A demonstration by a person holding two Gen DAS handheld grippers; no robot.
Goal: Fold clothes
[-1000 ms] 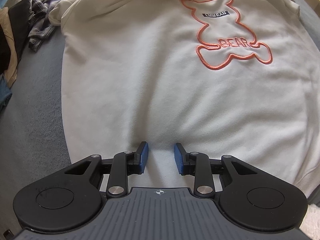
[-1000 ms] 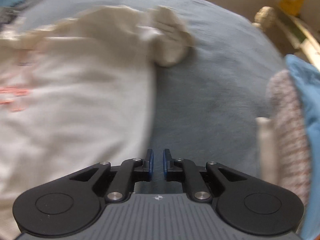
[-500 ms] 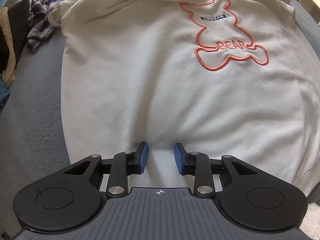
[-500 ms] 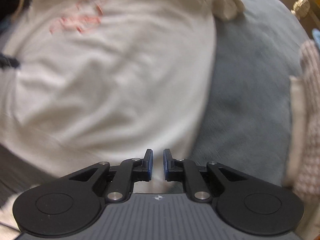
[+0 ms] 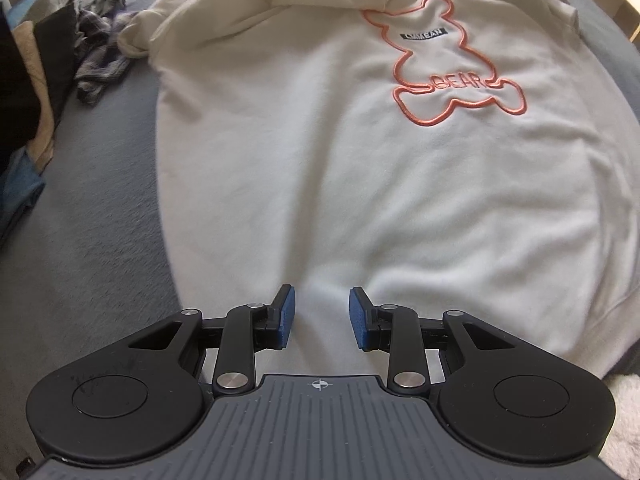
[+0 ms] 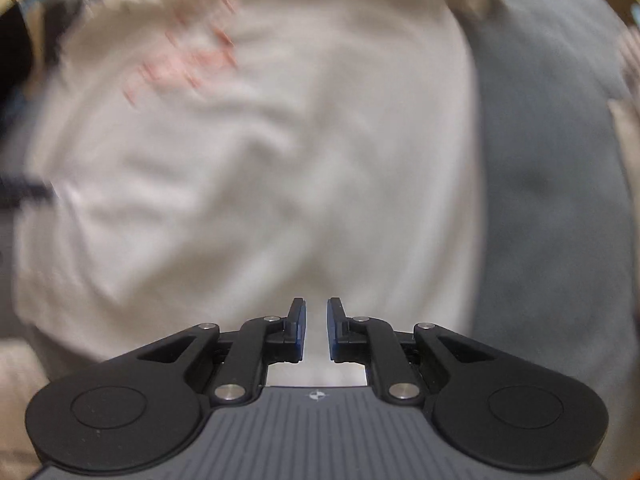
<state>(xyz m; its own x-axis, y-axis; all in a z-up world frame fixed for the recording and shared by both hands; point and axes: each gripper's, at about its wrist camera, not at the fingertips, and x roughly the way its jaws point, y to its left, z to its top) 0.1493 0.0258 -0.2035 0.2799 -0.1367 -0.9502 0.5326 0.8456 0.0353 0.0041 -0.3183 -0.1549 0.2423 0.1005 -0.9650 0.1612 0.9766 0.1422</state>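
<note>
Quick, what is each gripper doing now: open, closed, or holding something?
Left gripper: open over the cream sweatshirt, gripping nothing.
Right gripper: narrow gap, holding nothing.

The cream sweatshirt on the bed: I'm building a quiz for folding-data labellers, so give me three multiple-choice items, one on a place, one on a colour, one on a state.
1. Where does the pile of dark clothes lie, seen from the left wrist view?
A. left of the sweatshirt
B. on top of the bear outline
C. between the left gripper's pads

2. What colour is the bear outline on the sweatshirt?
A. green
B. orange
C. black

3. How does the sweatshirt lie on the bed cover?
A. rolled into a ball
B. folded in half
C. spread flat, front up

Answers: 1 A, the dark clothes sit at the sweatshirt's left edge. 2 B, the stitched outline reads orange. 3 C, the whole front and print show, with no fold.
</note>
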